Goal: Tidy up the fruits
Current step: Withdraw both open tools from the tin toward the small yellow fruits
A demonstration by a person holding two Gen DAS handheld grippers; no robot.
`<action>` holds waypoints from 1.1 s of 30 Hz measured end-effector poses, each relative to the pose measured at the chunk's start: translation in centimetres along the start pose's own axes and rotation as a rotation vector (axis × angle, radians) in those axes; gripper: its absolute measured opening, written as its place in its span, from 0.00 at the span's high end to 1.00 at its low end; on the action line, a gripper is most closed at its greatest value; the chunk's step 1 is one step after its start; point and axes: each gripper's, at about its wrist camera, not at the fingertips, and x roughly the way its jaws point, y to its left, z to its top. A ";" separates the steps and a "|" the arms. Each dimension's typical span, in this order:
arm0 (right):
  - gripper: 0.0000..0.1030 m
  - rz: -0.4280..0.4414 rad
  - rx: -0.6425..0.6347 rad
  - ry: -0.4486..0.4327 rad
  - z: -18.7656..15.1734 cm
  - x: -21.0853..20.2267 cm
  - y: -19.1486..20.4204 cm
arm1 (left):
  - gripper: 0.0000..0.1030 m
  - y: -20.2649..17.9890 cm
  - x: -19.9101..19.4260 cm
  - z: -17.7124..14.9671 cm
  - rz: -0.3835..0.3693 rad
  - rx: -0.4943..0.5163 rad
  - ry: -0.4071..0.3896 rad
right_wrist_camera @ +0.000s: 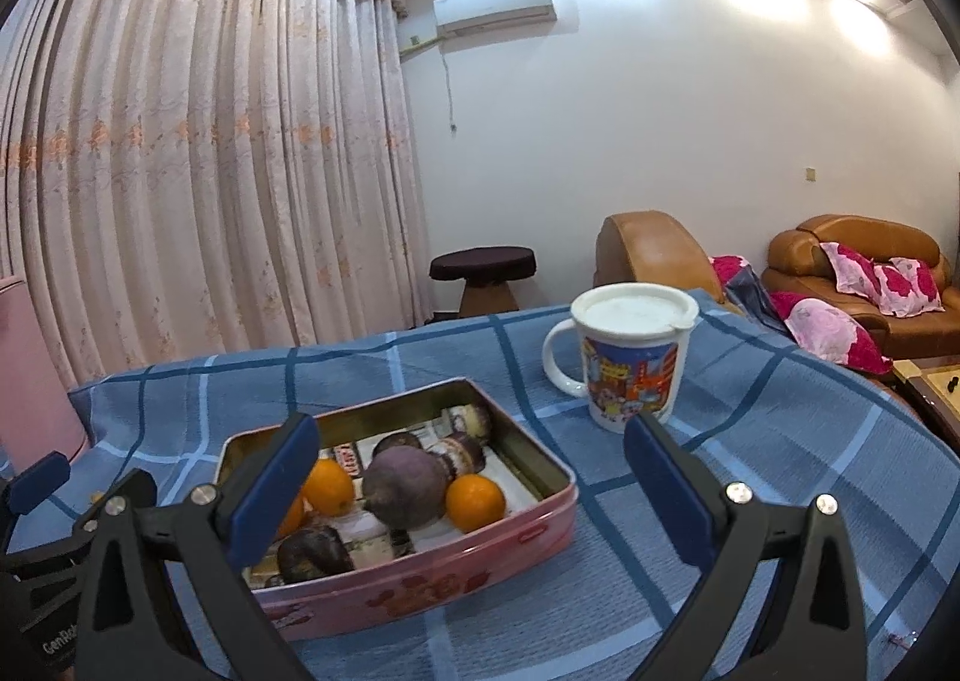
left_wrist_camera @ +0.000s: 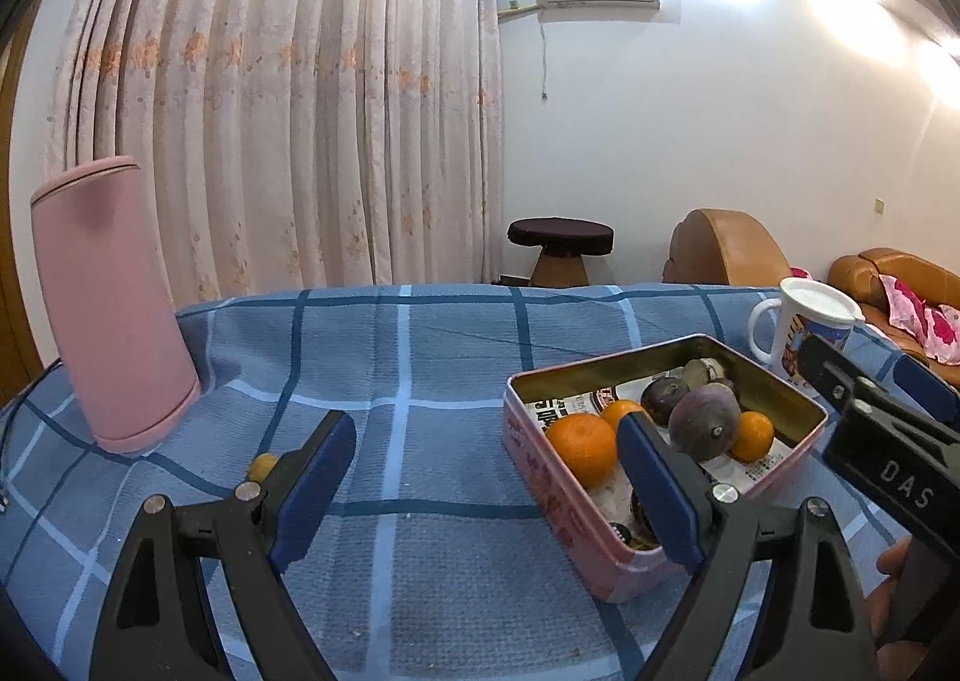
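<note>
Left wrist view: the left hand-held gripper (left_wrist_camera: 486,477) hangs low over the desk (left_wrist_camera: 420,357), its blue pads spread wide with nothing between them. Its right pad overlaps the near wall of the pink tin (left_wrist_camera: 540,477) in the picture; whether it touches I cannot tell. The tin lies open on the checked blue cloth and serves as the collecting place. Inside sit three oranges, the largest (left_wrist_camera: 581,448) at the near left corner, plus a big purple fruit (left_wrist_camera: 705,420) in the middle and darker rounds behind it, over printed wrappers.

One small orange fruit (left_wrist_camera: 263,465) lies outside the tin, on the cloth just beyond the left pad and in front of the pink cylinder (left_wrist_camera: 114,309). Judgement: this is the stray item left to gather, and the left side is nearest to it.

Right wrist view: the right hand-held gripper (right_wrist_camera: 474,477) is likewise wide apart and empty, poised above the tin's right end. The lidded mug (right_wrist_camera: 630,363) stands just behind the tin, apart from it, close enough that a careless swing could knock it.

Judgement: task mostly done, with most fruit already boxed. The round stray may roll on the soft cloth, so a centred squeeze is advisable.
</note>
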 end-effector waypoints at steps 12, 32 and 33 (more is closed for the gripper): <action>0.00 0.072 -0.032 0.038 -0.9 -0.3 4.9 | 0.13 4.1 -0.1 -0.3 0.057 0.023 0.026; 0.00 0.232 -0.111 0.121 -2.2 1.1 15.4 | 0.13 16.0 1.4 -0.3 0.235 -0.015 0.078; 0.02 0.248 -0.122 0.135 -2.3 1.4 16.0 | 0.13 16.7 1.5 -0.2 0.244 -0.022 0.087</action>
